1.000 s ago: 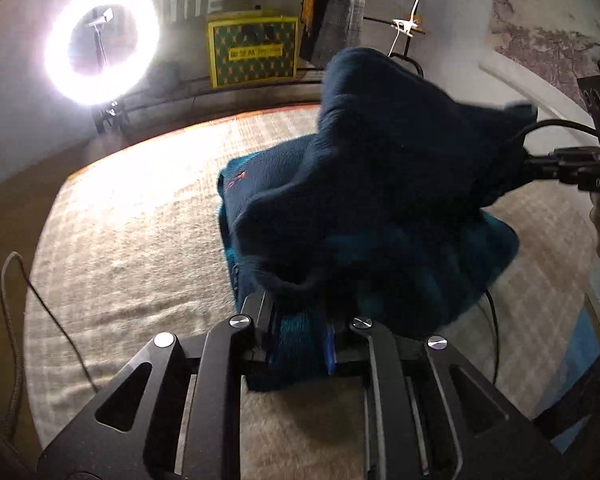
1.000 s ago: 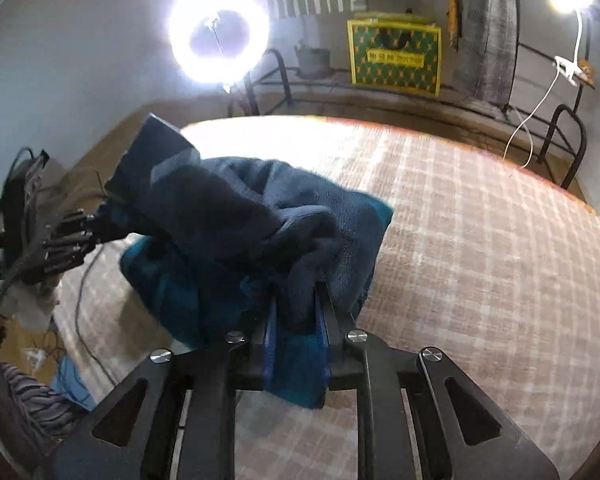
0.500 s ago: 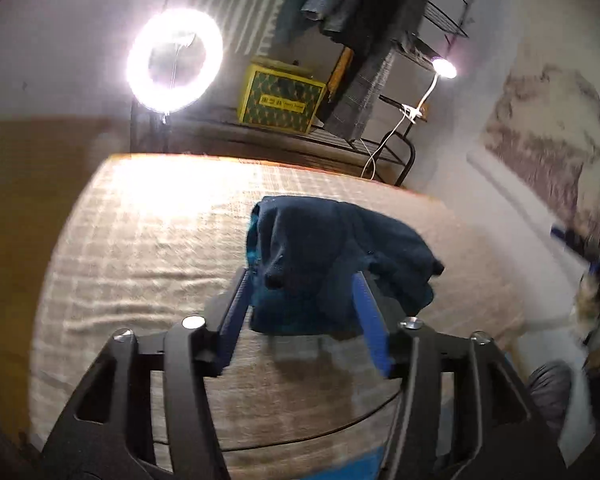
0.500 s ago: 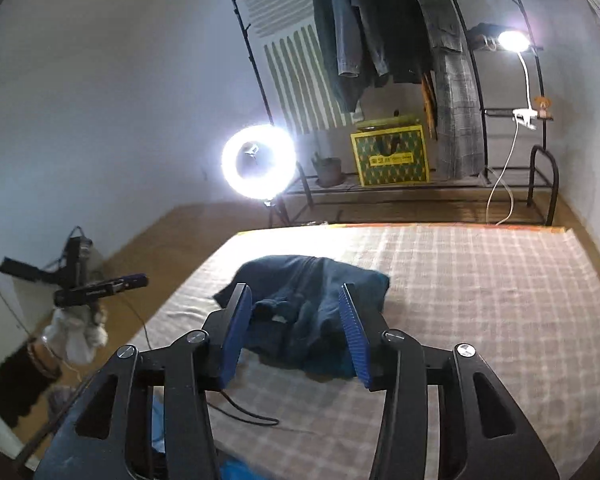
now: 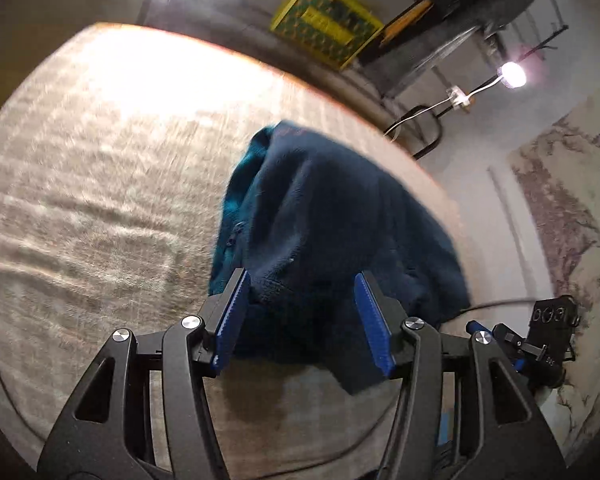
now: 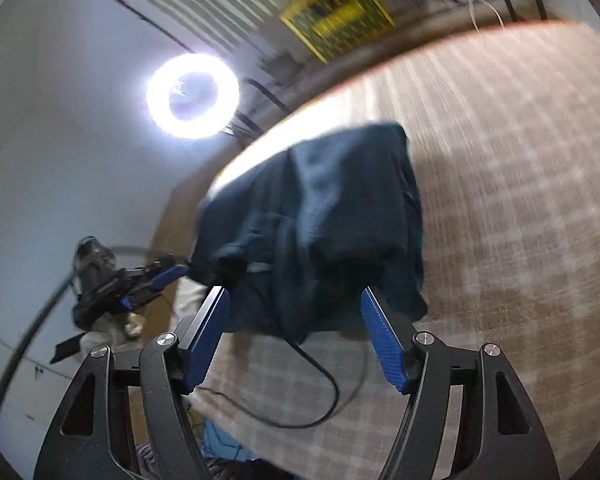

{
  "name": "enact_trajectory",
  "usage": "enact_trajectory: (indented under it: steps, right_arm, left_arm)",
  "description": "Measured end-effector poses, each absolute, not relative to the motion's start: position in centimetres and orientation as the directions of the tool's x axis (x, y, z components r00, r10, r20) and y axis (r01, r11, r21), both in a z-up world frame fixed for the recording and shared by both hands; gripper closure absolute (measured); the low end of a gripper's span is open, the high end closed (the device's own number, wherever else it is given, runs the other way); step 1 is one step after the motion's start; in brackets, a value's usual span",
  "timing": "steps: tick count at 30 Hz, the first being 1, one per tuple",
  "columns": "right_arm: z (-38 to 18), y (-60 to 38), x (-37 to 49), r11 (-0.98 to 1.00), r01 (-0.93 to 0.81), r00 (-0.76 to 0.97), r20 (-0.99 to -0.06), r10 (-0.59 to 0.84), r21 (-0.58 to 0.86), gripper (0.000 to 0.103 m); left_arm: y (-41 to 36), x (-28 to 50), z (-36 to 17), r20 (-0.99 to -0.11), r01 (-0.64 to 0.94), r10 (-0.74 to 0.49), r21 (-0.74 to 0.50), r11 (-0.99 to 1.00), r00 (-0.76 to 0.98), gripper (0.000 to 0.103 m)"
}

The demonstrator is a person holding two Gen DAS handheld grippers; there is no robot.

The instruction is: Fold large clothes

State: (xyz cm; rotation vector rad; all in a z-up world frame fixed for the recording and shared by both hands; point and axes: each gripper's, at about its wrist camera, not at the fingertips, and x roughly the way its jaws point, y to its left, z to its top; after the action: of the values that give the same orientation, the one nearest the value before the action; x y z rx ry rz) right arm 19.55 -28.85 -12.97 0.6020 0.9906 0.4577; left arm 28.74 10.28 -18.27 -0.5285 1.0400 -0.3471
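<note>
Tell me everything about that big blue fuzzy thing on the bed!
The fleece is a dark navy garment, soft and fuzzy-looking, with a brighter teal layer showing along one edge and a small zipper on its side. It lies bunched in a rough folded heap on the checked bed. A black cable runs out from under it. Neither claw is gripping it.

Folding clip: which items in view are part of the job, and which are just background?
Job: dark blue fleece garment, checked bed cover it lies on, left tool, right tool.

Background: ring light, yellow box, clip lamp, black cable.
</note>
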Motion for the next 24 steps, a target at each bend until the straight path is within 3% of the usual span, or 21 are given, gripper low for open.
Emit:
enact_trajectory:
  steps: [4, 7, 8, 9, 10, 14, 17, 19, 22, 24]
  right_arm:
    - [-14.9, -27.3, 21.8, 0.764, -0.095, 0.442, -0.66, 0.607, 0.639, 0.035]
    - [-16.2, -26.1, 23.1, 0.775, -0.099, 0.427, -0.676, 0.6, 0.625, 0.036]
    - [-16.5, -25.9, 23.3, 0.772, -0.098, 0.428, -0.674, 0.602, 0.628, 0.05]
    - [-16.6, -25.9, 23.4, 0.77, -0.102, 0.428, -0.671, 0.605, 0.629, 0.086]
    - [-16.8, -25.7, 23.7, 0.769, -0.106, 0.415, -0.675, 0.61, 0.63, 0.095]
    - [-14.7, -26.2, 22.2, 0.754, -0.118, 0.44, -0.647, 0.622, 0.646, 0.095]
    - [-12.1, -26.6, 19.0, 0.717, -0.207, 0.431, -0.596, 0.677, 0.665, 0.095]
    - [-12.6, -26.5, 17.6, 0.743, -0.246, 0.418, -0.624, 0.661, 0.622, 0.095]
    - [-17.6, -26.3, 18.1, 0.816, -0.145, 0.341, -0.746, 0.573, 0.56, 0.095]
    - [-19.6, -26.3, 18.8, 0.814, -0.111, 0.303, -0.76, 0.574, 0.57, 0.096]
  left_arm:
    - [9.9, 29.8, -20.5, -0.731, 0.003, -0.525, -0.582, 0.813, 0.435, 0.048]
    - [9.6, 30.4, -21.3, -0.718, 0.006, -0.551, -0.606, 0.795, 0.426, 0.092]
    - [9.5, 30.4, -21.2, -0.713, 0.011, -0.551, -0.607, 0.794, 0.433, 0.093]
    - [9.4, 30.2, -20.9, -0.708, 0.019, -0.547, -0.604, 0.797, 0.447, 0.095]
    - [9.6, 29.8, -20.6, -0.704, 0.024, -0.55, -0.606, 0.795, 0.45, 0.096]
    - [10.7, 27.3, -18.2, -0.644, 0.05, -0.593, -0.656, 0.753, 0.483, 0.098]
    - [11.4, 25.4, -18.1, -0.655, 0.049, -0.582, -0.643, 0.764, 0.481, 0.098]
    - [10.9, 25.0, -19.9, -0.697, 0.038, -0.56, -0.611, 0.791, 0.448, 0.098]
    - [10.1, 24.6, -24.4, -0.761, -0.016, -0.538, -0.582, 0.813, 0.363, 0.098]
    - [9.6, 24.8, -24.2, -0.773, 0.017, -0.512, -0.546, 0.837, 0.375, 0.098]
